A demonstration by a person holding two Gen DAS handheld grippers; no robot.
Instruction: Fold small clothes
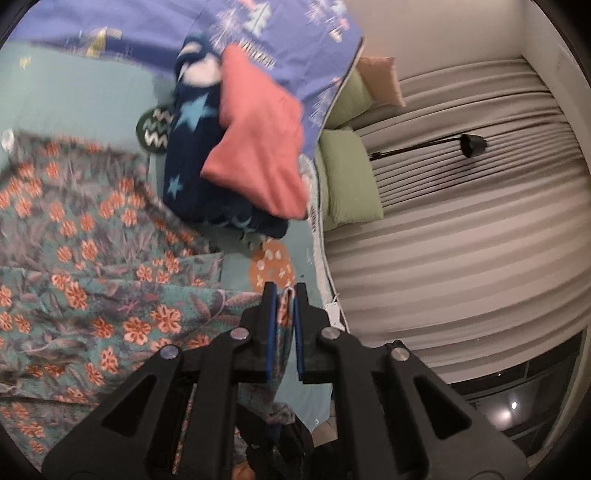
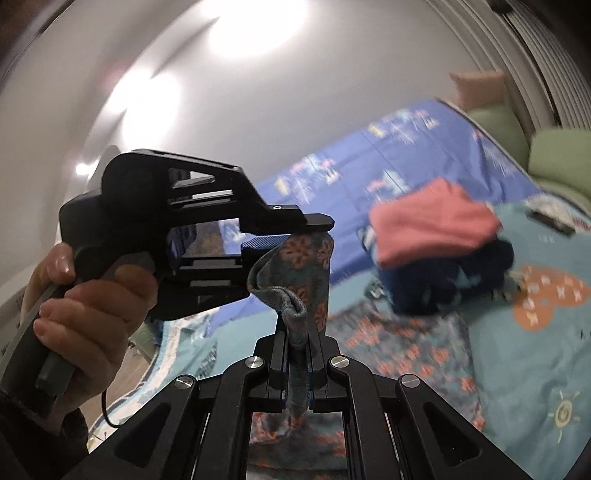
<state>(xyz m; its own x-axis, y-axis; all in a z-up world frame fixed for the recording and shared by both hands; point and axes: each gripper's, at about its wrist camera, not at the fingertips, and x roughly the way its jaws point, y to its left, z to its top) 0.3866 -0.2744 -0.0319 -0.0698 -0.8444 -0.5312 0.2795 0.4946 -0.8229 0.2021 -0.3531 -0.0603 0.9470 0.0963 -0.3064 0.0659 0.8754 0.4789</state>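
A teal floral garment (image 1: pixel 92 258) lies partly spread on the bed, and one edge of it is lifted. My left gripper (image 1: pixel 284 291) is shut on that raised edge. In the right wrist view the same floral garment (image 2: pixel 306 266) hangs bunched between both grippers. My right gripper (image 2: pixel 297 332) is shut on its grey hem from below. The left gripper (image 2: pixel 321 227), held by a hand (image 2: pixel 85 306), pinches the cloth just above. The rest of the garment trails down onto the bed (image 2: pixel 406 343).
A folded pink garment (image 1: pixel 258 147) sits on a dark blue star-patterned one (image 1: pixel 192 155), beside the floral cloth on the teal sheet (image 1: pixel 74 96). A purple quilt (image 1: pixel 288 33), green pillows (image 1: pixel 351 177), a striped curtain (image 1: pixel 461 240) and a black lamp (image 1: pixel 472 144) lie beyond.
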